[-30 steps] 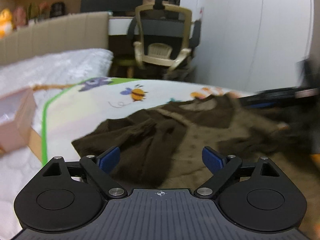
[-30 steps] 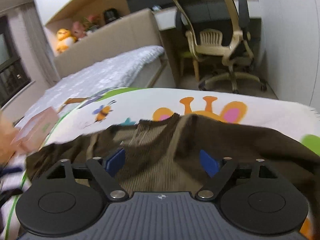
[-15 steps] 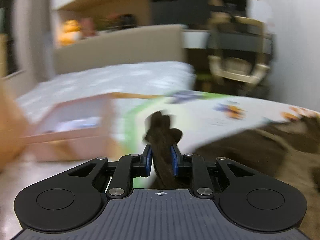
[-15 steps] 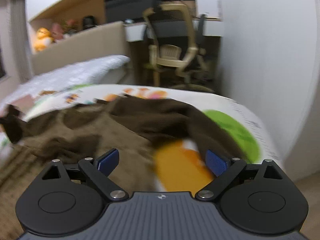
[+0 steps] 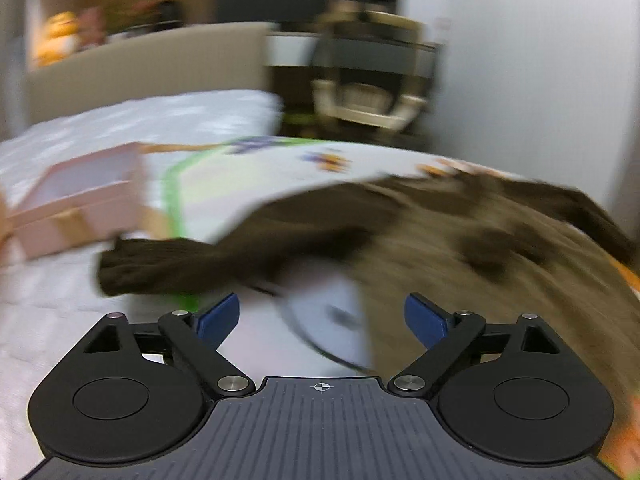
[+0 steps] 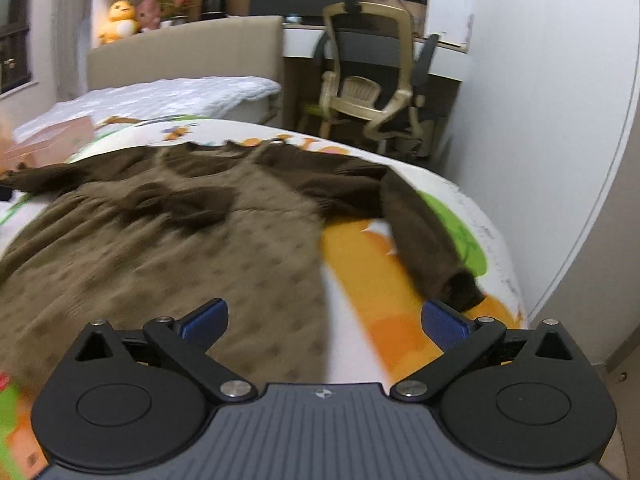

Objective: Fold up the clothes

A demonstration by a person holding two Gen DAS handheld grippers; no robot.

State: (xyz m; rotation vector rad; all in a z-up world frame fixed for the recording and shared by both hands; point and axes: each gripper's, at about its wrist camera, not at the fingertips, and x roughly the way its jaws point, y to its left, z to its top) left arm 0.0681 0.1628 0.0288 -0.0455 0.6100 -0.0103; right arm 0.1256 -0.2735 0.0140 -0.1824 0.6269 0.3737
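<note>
Spreading the sweater (image 6: 168,248) flat comes first. Both jaws are opening, nothing between them: left gripper (image 5: 320,320) near the left sleeve (image 5: 160,266), right gripper (image 6: 324,322) beside the right sleeve (image 6: 424,244). Pinch each cuff cleanly before folding inward.

**Knit, print and matt plastic**

The brown knitted sweater (image 6: 192,240) is showing a nubbly, dotted tan body and darker ribbed sleeves. The cartoon-printed play mat (image 6: 360,272) is looking smooth, possibly slightly glossy. The black gripper housings are appearing as matt plastic with shiny metal pivot pins.
</note>
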